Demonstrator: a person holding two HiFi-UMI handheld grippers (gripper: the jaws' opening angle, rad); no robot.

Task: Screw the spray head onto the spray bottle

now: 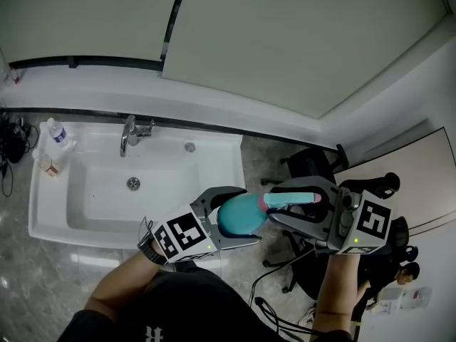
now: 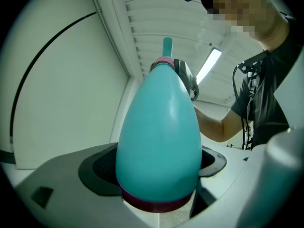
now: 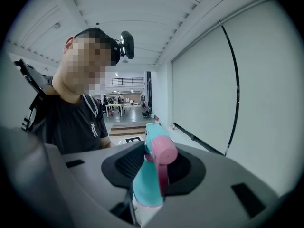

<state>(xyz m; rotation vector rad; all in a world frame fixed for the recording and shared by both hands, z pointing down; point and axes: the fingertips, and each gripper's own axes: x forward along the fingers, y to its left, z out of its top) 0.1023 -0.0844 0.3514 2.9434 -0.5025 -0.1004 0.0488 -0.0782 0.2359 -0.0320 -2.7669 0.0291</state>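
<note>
A teal egg-shaped spray bottle point(image 1: 241, 214) lies level in mid-air in front of me, with my left gripper point(image 1: 229, 218) shut on its body. In the left gripper view the bottle point(image 2: 159, 141) fills the middle, its dark red base ring nearest the camera and both dark pads pressed against its sides. At the bottle's neck sits the teal and pink spray head point(image 1: 291, 201); my right gripper point(image 1: 293, 204) is shut on it. In the right gripper view the spray head point(image 3: 153, 171) stands between the two dark pads, its pink nozzle towards the camera.
Below and to the left is a white sink point(image 1: 53, 205) with a chrome tap point(image 1: 132, 134). A small water bottle point(image 1: 58, 133) and another small container point(image 1: 48, 166) stand at the sink's far left corner. Office chairs point(image 1: 319, 164) stand on the grey floor to the right.
</note>
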